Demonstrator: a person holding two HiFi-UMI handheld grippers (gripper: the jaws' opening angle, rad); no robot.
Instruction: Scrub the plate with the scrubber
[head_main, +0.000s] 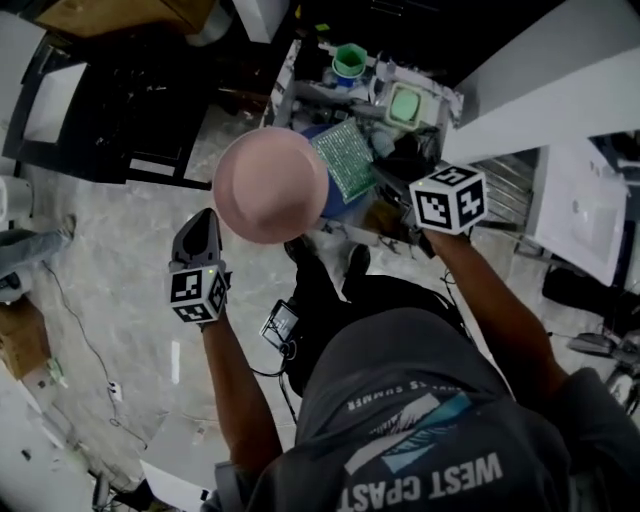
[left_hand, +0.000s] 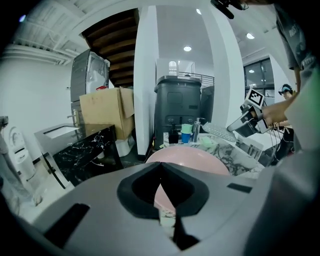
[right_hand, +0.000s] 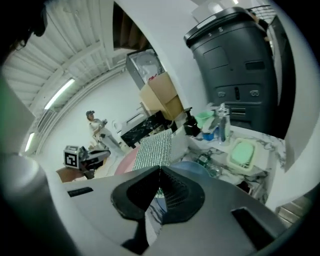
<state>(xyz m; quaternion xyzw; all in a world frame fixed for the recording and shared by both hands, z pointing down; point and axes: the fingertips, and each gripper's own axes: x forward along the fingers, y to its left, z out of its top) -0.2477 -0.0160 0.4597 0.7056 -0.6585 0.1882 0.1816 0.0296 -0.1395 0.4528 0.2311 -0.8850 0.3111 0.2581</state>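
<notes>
Between the left gripper's (head_main: 207, 222) jaws, closed down narrow, sat the rim of the pink plate (head_main: 270, 185), held up in the air in front of the person and tilted. The right gripper (head_main: 388, 182) was clamped tight on an edge of the scrubber (head_main: 345, 160), a flat silvery-green mesh pad just beside the plate's rim; contact unclear. Step looked like bringing pad to plate, scrubbing not yet begun. Next move likely calls for the pad's flat face pressed on the plate and rubbed, with a firm left grip. Plate: round, plain, matte pink, no dirt visible. A marbled counter (left_hand: 225, 150) lay beyond.
</notes>
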